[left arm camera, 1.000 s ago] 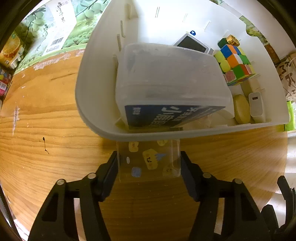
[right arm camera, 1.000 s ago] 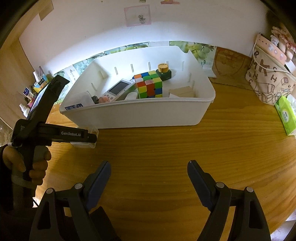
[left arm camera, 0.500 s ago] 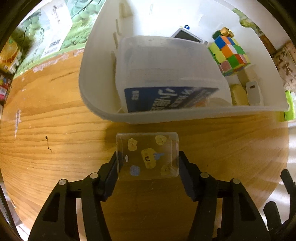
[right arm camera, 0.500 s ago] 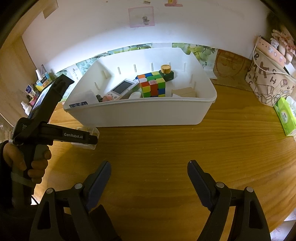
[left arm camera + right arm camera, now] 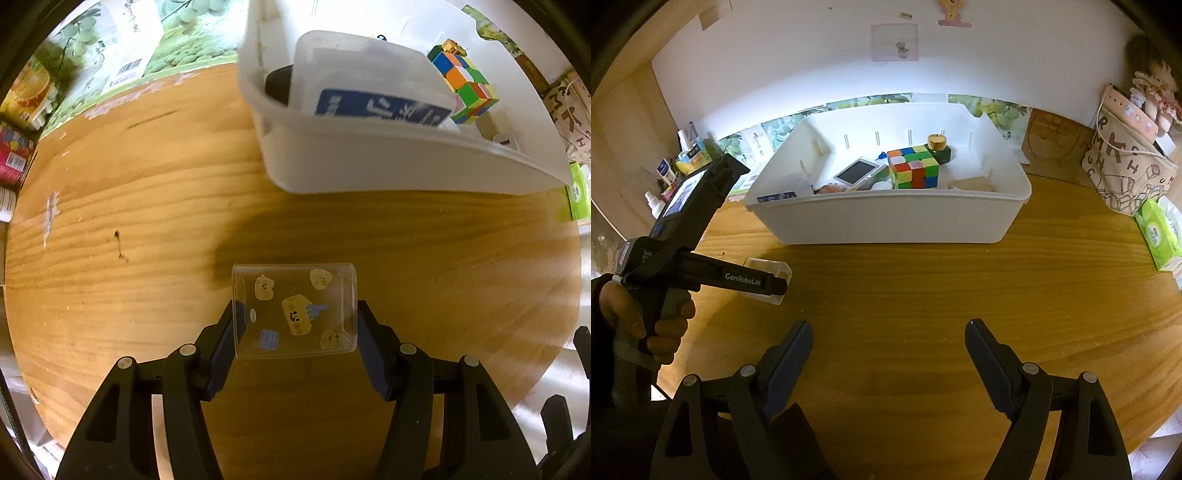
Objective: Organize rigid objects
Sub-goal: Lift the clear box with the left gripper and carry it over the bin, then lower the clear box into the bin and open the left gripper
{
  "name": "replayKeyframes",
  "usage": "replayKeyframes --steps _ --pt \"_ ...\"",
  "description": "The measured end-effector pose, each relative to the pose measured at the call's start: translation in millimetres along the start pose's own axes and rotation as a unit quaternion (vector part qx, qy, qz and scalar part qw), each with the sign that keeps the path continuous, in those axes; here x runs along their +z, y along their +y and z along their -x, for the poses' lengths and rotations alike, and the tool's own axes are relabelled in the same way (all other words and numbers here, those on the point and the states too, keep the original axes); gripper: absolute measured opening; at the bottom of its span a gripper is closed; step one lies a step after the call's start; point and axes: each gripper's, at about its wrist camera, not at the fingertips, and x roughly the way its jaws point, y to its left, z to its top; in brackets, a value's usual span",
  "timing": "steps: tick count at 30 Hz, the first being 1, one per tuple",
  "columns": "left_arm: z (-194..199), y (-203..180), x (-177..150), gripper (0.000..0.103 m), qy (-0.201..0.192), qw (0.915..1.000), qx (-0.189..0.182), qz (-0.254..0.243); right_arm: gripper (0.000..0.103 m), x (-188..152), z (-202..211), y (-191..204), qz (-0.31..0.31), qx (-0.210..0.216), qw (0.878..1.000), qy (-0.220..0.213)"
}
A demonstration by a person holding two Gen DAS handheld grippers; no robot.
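The left hand-held gripper [image 5: 295,325] pinches a clear plastic box [image 5: 294,311] by its two side walls — it looks light, stiff and slippery. The right hand-held gripper [image 5: 888,343] is spread — empty.

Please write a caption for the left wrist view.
Left gripper holds a clear sticker-decorated box over the wooden table, near the white bin.

The clear box [image 5: 294,311] carries yellow cartoon stickers with tiny dark faces, plus small blue ones. The table [image 5: 923,295] is honey-brown wood with darker grain lines. The bin [image 5: 886,221] is plain white. Inside it, the puzzle cube [image 5: 913,168] shows red, orange, yellow, green and blue squares, and a frosted container [image 5: 365,74] bears a dark blue label with white characters. Both grippers are black with dark blue pads.
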Motion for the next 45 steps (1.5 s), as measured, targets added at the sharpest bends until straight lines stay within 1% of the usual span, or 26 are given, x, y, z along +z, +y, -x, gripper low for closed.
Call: replayKeyframes --steps 6,8,11,17,23,27,30,33,35,37,38,42,45 --pt "11.2 8.3 -10.8 0.063 -0.002 1.0000 0.005 -0.006 0.085 -6.7 5.6 12.5 0.004 0.002 1.000 0.000" --pt "16.3 10.1 -18.0 0.063 -0.006 0.9999 0.007 -0.011 0.085 -7.7 5.8 16.4 0.008 0.002 1.000 -0.001" --pt "23.1 7.6 -19.7 0.063 -0.013 0.9998 0.012 -0.009 0.085 -7.6 6.6 20.7 0.017 0.009 1.000 -0.005" --pt "45.0 1.9 -24.2 0.063 -0.035 0.9991 0.024 0.005 0.085 0.1 7.2 24.2 0.035 0.028 0.999 -0.013" --pt "80.7 -9.7 -25.9 0.063 -0.073 0.9966 0.037 -0.004 0.085 11.6 8.7 19.3 0.048 0.050 0.997 -0.022" --pt "103.2 -11.8 -11.7 0.063 -0.095 0.9943 0.048 -0.004 0.085 19.7 10.5 13.4 0.054 0.056 0.996 -0.030" --pt "114.1 -13.5 0.3 0.063 -0.118 0.9913 0.058 -0.005 0.085 22.8 11.2 8.4 0.060 0.066 0.996 -0.030" --pt "122.8 -16.8 9.7 0.063 -0.132 0.9893 0.061 -0.002 0.086 23.6 12.9 2.4 0.063 0.066 0.995 -0.031" --pt "128.6 -21.5 18.6 0.063 -0.144 0.9874 0.066 -0.004 0.091 25.5 16.0 -4.8 0.059 0.070 0.995 -0.033" --pt "134.1 -28.3 27.4 0.063 -0.160 0.9848 0.067 -0.009 0.098 28.5 20.0 -13.3 0.058 0.070 0.995 -0.040" --pt "135.6 -30.6 30.9 0.063 -0.164 0.9841 0.067 -0.010 0.100 30.1 21.9 -17.2 0.058 0.069 0.995 -0.043" --pt "141.6 -45.4 48.3 0.063 -0.183 0.9804 0.072 -0.009 0.101 39.0 29.7 -36.3 0.056 0.069 0.995 -0.054" --pt "144.2 -54.7 57.6 0.063 -0.195 0.9784 0.068 -0.004 0.102 47.3 32.3 -48.4 0.059 0.063 0.995 -0.059"
